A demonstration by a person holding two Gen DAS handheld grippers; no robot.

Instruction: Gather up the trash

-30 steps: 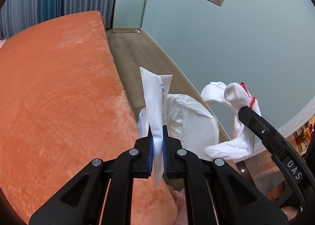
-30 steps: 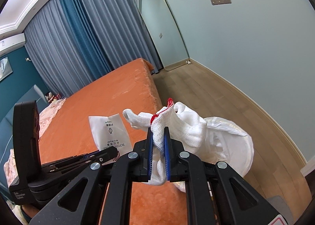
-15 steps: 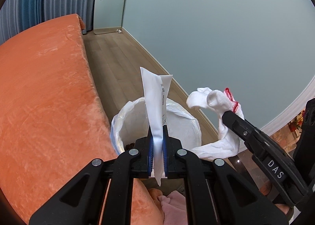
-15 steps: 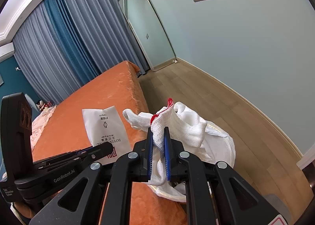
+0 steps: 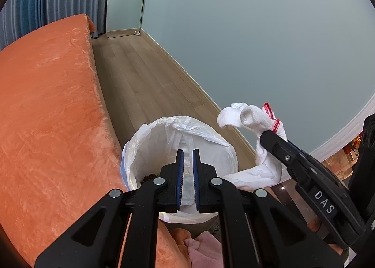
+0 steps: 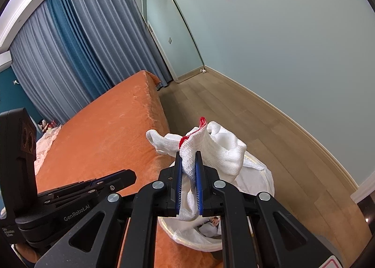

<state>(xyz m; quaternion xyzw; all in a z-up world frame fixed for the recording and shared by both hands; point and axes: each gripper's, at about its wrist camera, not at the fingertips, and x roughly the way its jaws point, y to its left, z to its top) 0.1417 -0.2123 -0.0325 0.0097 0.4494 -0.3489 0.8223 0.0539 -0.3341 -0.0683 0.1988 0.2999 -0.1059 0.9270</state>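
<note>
A round bin lined with a white plastic bag [image 5: 206, 141] stands on the floor beside the orange bed; it also shows in the right wrist view [image 6: 260, 174]. My left gripper [image 5: 186, 169] hangs over the bin mouth with its jaws slightly apart and nothing between them. A white paper packet [image 5: 187, 183] lies in the bin below the left gripper. My right gripper [image 6: 188, 174] is shut on a white glove with a red cuff [image 6: 211, 146] and holds it above the bin's rim. The glove also shows in the left wrist view [image 5: 255, 118].
The orange bed [image 5: 46, 108] fills the left side, close against the bin. Wooden floor [image 5: 145, 76] runs to a pale blue wall and a leaning mirror [image 6: 171, 36]. A pink cloth [image 5: 206, 251] lies at the bed's near corner. Blue curtains hang behind the bed.
My left gripper has opened a little and let go of the white paper packet, which has dropped into the bin. Both grippers have come closer over the bin.
</note>
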